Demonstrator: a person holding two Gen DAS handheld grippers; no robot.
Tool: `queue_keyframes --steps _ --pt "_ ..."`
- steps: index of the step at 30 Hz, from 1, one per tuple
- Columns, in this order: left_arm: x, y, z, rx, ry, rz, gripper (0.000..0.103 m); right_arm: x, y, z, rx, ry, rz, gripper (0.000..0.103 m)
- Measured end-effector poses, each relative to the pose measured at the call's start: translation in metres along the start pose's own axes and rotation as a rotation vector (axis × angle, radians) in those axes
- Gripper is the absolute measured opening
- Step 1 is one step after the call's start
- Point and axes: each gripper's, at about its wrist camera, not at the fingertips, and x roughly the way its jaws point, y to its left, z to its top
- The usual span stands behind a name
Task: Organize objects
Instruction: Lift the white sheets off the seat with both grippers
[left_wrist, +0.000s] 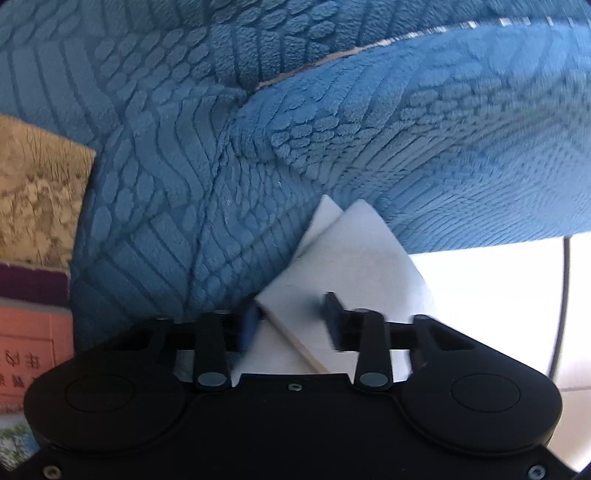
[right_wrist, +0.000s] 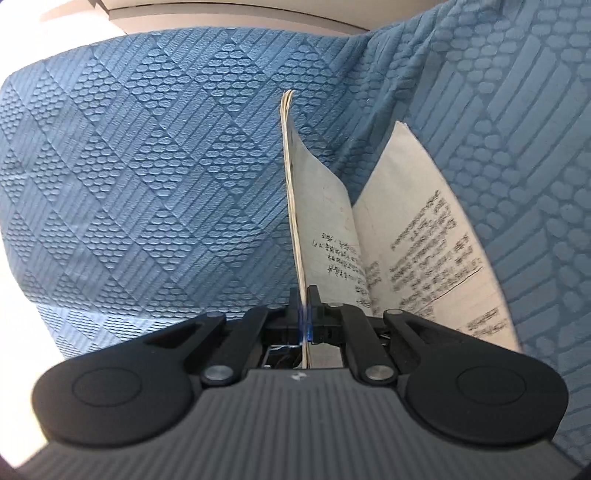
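Btwn R hand-held gripper pads: booklet edge, clamped.

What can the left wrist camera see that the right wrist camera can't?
Only the left wrist view shows the tan fuzzy cloth, an orange box with writing, a bright white floor, and the left gripper with a blank white booklet corner between its fingers. Only the right wrist view shows the printed pages fanned open and the right gripper shut on a thin stack of them. Both show the blue patterned cover.
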Motion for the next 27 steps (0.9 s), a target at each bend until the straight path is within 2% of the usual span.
queue_keyframes --steps 3,6,12,15,20,22,27 --pt "-0.001 -0.007 -0.003 0.079 -0.046 0.054 0.017 -0.002 -0.001 0.003 -0.047 -0.006 -0.077 0.005" --pt "0.0 -0.019 -0.008 0.155 -0.07 0.1 0.016 -0.001 -0.004 0.003 -0.079 0.0 -0.146 0.005" --pt "-0.005 -0.041 -0.014 0.246 -0.108 0.105 0.015 0.001 -0.003 -0.001 -0.199 0.005 -0.249 0.006" --pt "-0.004 -0.047 -0.017 0.285 -0.108 0.115 0.016 0.0 -0.004 -0.002 -0.22 0.006 -0.265 0.006" --pt "0.003 -0.053 -0.015 0.286 -0.105 0.125 0.018 0.0 -0.003 -0.002 -0.237 0.007 -0.28 0.006" --pt "-0.003 -0.044 -0.014 0.288 -0.114 0.127 0.019 0.0 -0.002 -0.002 -0.24 0.007 -0.286 0.006" --pt "-0.02 -0.051 -0.018 0.312 -0.116 0.091 0.02 0.002 -0.001 -0.003 -0.253 0.011 -0.302 0.006"
